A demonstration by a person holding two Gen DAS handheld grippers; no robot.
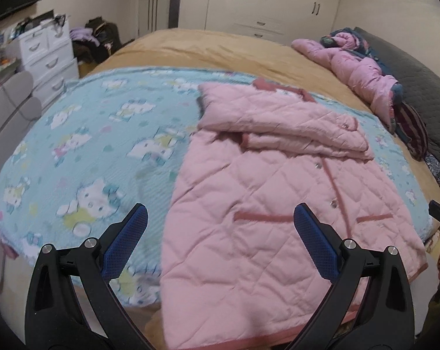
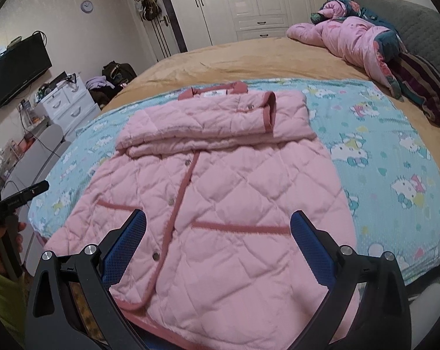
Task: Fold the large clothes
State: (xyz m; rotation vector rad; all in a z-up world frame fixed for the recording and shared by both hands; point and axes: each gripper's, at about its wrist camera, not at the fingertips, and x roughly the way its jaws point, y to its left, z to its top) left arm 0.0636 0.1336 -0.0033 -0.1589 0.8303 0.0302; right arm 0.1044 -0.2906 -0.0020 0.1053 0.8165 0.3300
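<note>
A pink quilted jacket (image 1: 263, 192) lies front up on a light blue cartoon-print blanket (image 1: 82, 145) on the bed. Both sleeves are folded across its chest, near the collar. It also shows in the right wrist view (image 2: 220, 192), with the blanket (image 2: 389, 157) beneath. My left gripper (image 1: 220, 224) is open and empty, hovering over the jacket's near left hem. My right gripper (image 2: 218, 230) is open and empty above the jacket's near hem. The left gripper shows in the right wrist view (image 2: 18, 201), at the left edge.
A tan bedspread (image 1: 208, 46) covers the bed. A pile of pink and patterned bedding (image 2: 365, 40) lies at the far right by a dark headboard (image 2: 418, 20). White drawers (image 1: 47, 55), a wall TV (image 2: 15, 70) and white wardrobes (image 2: 257, 0) stand beyond.
</note>
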